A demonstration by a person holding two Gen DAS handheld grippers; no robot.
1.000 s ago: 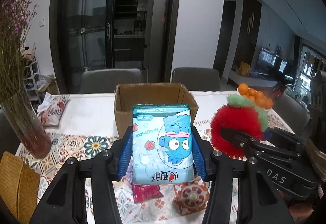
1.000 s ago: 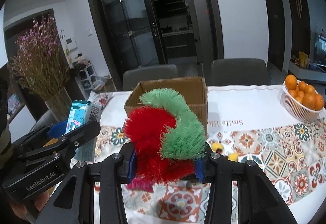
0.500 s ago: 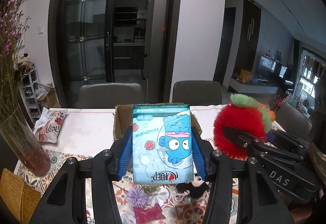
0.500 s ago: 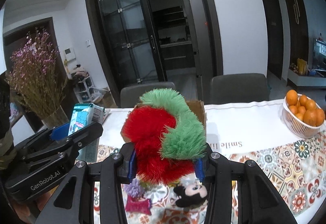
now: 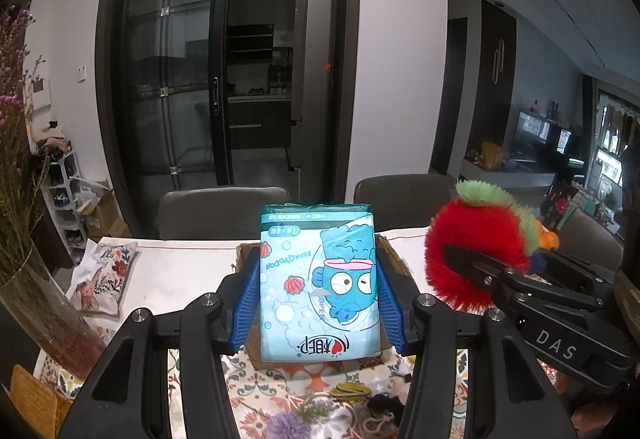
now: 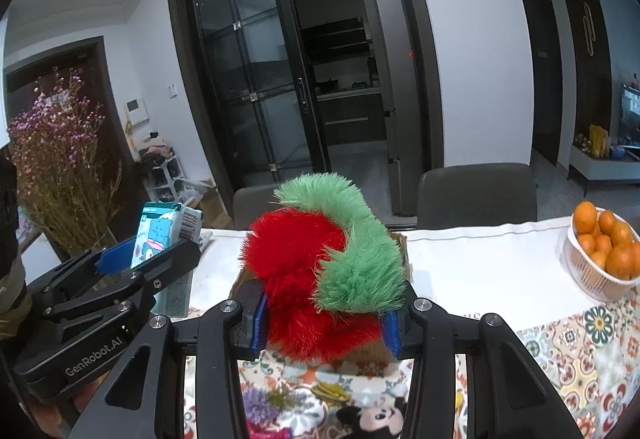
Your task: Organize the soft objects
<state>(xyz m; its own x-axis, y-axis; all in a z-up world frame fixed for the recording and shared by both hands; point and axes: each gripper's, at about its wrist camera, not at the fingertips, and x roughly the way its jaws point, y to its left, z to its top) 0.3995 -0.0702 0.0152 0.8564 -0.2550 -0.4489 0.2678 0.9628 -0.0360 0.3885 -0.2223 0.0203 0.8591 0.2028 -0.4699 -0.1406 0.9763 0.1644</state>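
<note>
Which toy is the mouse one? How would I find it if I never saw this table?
Start at the table with the patterned tablecloth, then look at its near edge, just below the right gripper squeezing the fluffy red and green toy. The mouse plush lies there beside a purple pom-pom. It alone has black ears and a face.

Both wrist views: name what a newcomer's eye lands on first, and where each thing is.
The fluffy red and green plush fills the middle of the right wrist view, clamped in the right gripper. In the left wrist view a blue cartoon tissue pack stands upright in the left gripper. A white basket of oranges sits at the table's right edge.
</note>
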